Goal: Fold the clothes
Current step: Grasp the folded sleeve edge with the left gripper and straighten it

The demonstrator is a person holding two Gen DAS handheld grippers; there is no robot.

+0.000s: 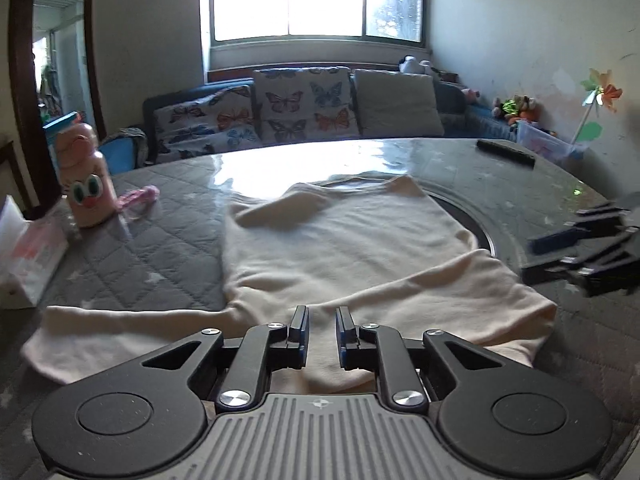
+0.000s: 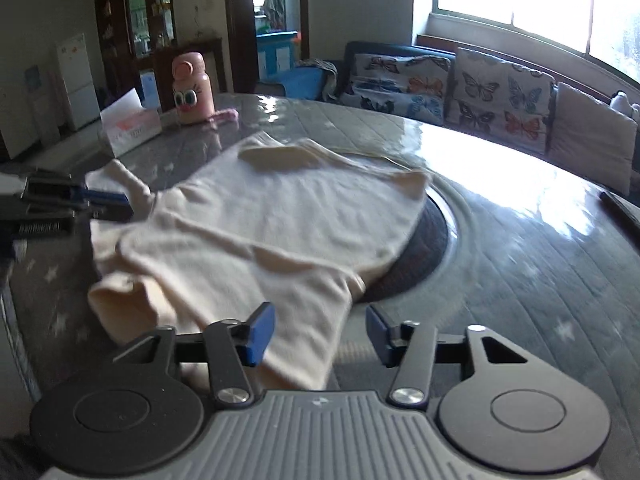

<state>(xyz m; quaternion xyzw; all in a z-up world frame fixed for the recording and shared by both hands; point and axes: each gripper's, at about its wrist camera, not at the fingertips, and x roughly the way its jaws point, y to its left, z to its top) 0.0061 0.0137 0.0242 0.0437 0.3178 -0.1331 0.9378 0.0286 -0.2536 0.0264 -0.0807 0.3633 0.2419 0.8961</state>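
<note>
A cream shirt [image 1: 340, 240] lies spread on the grey quilted table [image 1: 160, 248], its near parts folded over the body. In the left wrist view my left gripper [image 1: 322, 326] hovers over the shirt's near edge with its jaws a narrow gap apart; cloth shows below the gap, not pinched. My right gripper [image 1: 560, 248] appears blurred at the right edge. In the right wrist view my right gripper [image 2: 320, 332] stands open over the near corner of the shirt [image 2: 280, 208], pads clear of the cloth. The left gripper [image 2: 108, 200] sits at the shirt's left side.
A pink bottle [image 1: 84, 184] with cartoon eyes and a tissue box [image 1: 28, 248] stand at the table's left. A black remote [image 1: 506, 152] lies at the far right. A round dark inset [image 2: 420, 248] sits partly under the shirt. A sofa [image 1: 304, 104] is beyond.
</note>
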